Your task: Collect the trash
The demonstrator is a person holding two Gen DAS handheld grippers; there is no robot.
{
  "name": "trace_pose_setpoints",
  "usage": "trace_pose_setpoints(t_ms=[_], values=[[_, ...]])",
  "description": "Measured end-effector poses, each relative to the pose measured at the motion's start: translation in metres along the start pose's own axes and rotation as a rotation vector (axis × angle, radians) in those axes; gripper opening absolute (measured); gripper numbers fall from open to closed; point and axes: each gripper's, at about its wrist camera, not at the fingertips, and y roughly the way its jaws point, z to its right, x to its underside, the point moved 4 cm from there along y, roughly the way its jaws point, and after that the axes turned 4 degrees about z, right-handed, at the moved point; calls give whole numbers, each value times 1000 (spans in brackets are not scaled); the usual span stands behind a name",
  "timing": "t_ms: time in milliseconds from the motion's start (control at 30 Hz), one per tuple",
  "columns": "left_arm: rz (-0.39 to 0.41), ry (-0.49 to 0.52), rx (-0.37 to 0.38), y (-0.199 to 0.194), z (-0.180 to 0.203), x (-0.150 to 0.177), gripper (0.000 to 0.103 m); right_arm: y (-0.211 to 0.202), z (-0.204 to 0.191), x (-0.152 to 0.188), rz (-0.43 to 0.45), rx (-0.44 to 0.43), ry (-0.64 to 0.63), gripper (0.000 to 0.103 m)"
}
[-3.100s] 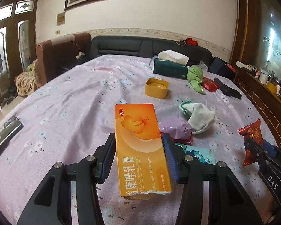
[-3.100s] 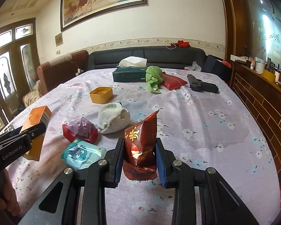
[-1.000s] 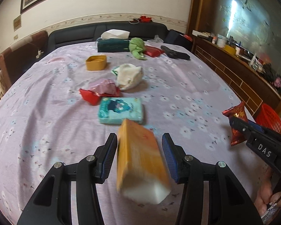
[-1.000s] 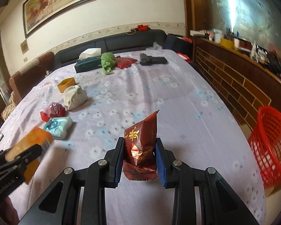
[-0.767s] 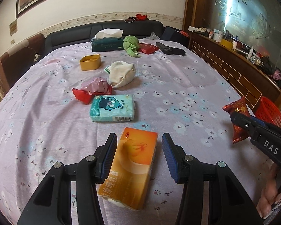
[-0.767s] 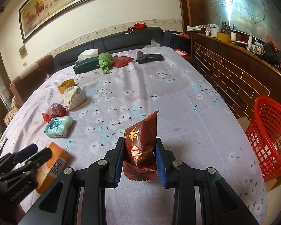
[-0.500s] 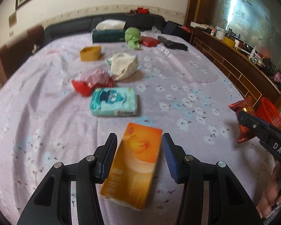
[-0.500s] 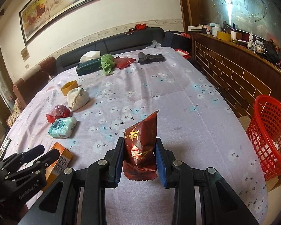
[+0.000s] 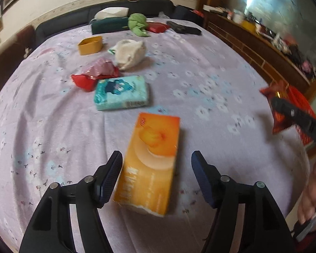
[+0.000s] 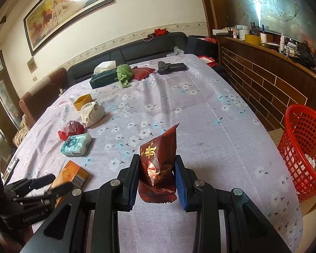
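An orange medicine box (image 9: pixel 153 160) lies flat on the flowered purple tablecloth (image 9: pixel 200 67), between the fingers of my left gripper (image 9: pixel 156 155). Its jaws are opening, and neither pad presses on the box. The right wrist view shows the same box (image 10: pixel 72 174) at lower left with the left gripper (image 10: pixel 50 184) around it. My right gripper (image 10: pixel 157 156) is shut on a dark red snack packet (image 10: pixel 158 168), held upright above the table. A red mesh basket (image 10: pixel 301 147) stands on the floor past the table's right edge.
On the table lie a teal tissue pack (image 9: pixel 121 92), a red wrapper (image 9: pixel 94 76), a white cloth bundle (image 9: pixel 129 52), a yellow tub (image 9: pixel 90 45), a green cloth (image 9: pixel 138 24) and a dark tissue box (image 9: pixel 109 24). A wooden counter (image 10: pixel 263 88) runs along the right.
The left jaws have spread and let go of the orange box, which now lies on the cloth. The right gripper keeps its hold on the snack packet.
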Motion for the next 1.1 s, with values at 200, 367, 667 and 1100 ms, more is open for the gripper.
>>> trace_pose_setpoints(t_ms=[200,367,667,1100], values=[[1,-7,-37,9,-6,3,47,0,0,2,-6,-12,6,34],[21,-56,-9,9,-11,-2,45,0,-5,4,-9,-25,-3,34],[116,-14,-30,-12,6,-29,45,-2,-10,5,-4,-26,-18,34],[101,60,-3,-3,48,-40,45,-8,9,5,0,-6,13,34]])
